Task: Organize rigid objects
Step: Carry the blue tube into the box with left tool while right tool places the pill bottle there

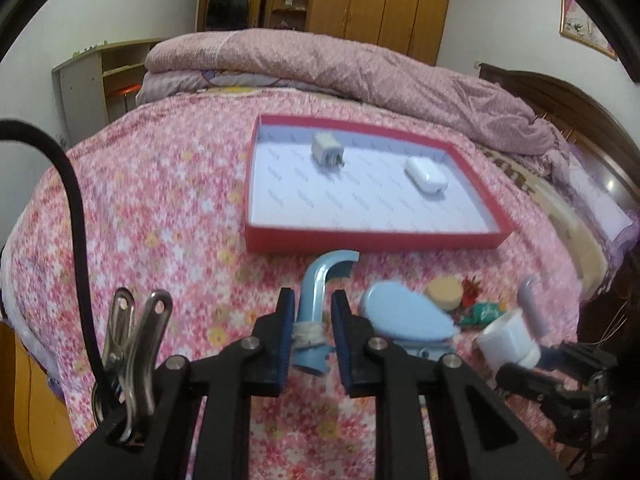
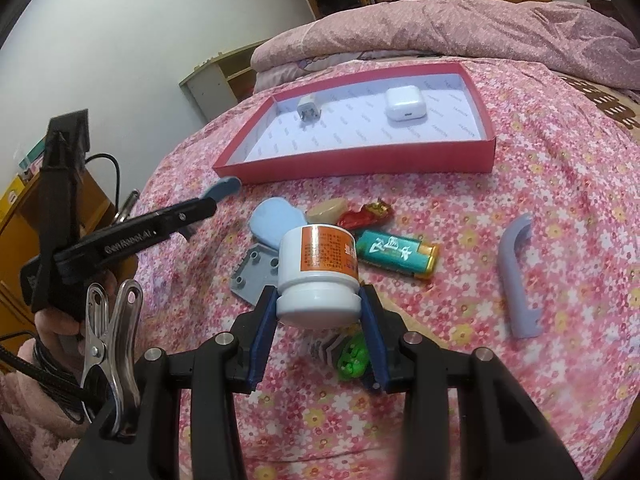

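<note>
In your left wrist view, your left gripper (image 1: 312, 322) is clamped on a blue hook-shaped plastic piece (image 1: 316, 296), its curved end pointing toward the red tray (image 1: 372, 236) just beyond it on the floral bedspread (image 1: 160, 200). The tray already holds two things, well apart: a white charger plug (image 1: 326, 150) at the back and a white earbud case (image 1: 426, 176) toward the right. To the right of your jaws lie a pale blue oval piece (image 1: 404, 316) and a round tan piece (image 1: 443, 293), and your other tool shows at the edge carrying a white jar (image 1: 506, 340). In your right wrist view, your right gripper (image 2: 318, 310) is closed on that white jar (image 2: 316, 272), held by its lid end with the orange label facing the camera. Still on the bedspread between you and the tray are the pale blue oval piece, a grey plate with studs (image 2: 254, 272), the tan piece, a red wrapped sweet (image 2: 366, 216), a green lighter (image 2: 396, 256), a grey curved handle (image 2: 518, 276) off to the right, and something green (image 2: 352, 358) under your jaws that I cannot identify. Judging from this, you are early on: two items are in the tray, two are in your grippers and not yet placed, and some seven remain loose
</note>
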The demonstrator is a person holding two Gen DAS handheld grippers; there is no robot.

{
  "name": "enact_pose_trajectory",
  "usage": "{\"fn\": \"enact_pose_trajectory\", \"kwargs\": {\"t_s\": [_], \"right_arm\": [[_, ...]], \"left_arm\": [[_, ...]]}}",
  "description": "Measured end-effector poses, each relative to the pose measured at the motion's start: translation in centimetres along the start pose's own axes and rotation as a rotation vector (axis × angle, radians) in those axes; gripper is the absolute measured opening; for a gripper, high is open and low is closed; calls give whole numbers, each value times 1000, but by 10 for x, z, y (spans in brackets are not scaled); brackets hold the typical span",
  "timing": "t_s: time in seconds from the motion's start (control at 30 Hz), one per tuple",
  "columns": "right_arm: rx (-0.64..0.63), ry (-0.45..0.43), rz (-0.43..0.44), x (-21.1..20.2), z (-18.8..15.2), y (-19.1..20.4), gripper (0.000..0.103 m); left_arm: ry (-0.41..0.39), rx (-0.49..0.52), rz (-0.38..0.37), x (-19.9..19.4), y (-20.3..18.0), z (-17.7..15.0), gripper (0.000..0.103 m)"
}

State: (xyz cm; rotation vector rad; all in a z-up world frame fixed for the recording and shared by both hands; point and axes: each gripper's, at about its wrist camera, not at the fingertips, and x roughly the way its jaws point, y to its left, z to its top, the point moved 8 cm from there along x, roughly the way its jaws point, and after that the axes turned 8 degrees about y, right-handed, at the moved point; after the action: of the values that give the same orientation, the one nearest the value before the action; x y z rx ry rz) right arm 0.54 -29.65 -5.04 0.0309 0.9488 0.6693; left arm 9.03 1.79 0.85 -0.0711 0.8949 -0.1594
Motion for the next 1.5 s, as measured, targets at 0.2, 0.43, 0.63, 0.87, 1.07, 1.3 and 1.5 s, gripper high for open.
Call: {"fn": "enact_pose_trajectory", "kwargs": {"t_s": [0.2, 0.43, 0.63, 0.87, 1.07, 1.3, 1.5], "right_arm": [[-4, -20, -18, -6, 7, -5, 42], [14, -34, -36, -11, 12, -17, 42], [28, -55, -60, -19, 22, -29, 42], [31, -88, -101, -26, 41, -45, 42], [50, -101, -107, -27, 50, -57, 42], [68, -123, -119, -26, 66, -67, 42], [99, -138, -113, -23, 90, -78, 42]], "left_arm": [[-50, 8, 13, -3, -3, 29, 19], [-60, -7, 17, 17, -5, 63, 19], [-44, -37, 30, 42, -3, 77, 20], [0, -53, 44, 64, -1, 74, 20], [16, -32, 60, 70, -4, 71, 20], [18, -7, 65, 72, -12, 69, 23], [12, 19, 77, 63, -18, 65, 35]]}}
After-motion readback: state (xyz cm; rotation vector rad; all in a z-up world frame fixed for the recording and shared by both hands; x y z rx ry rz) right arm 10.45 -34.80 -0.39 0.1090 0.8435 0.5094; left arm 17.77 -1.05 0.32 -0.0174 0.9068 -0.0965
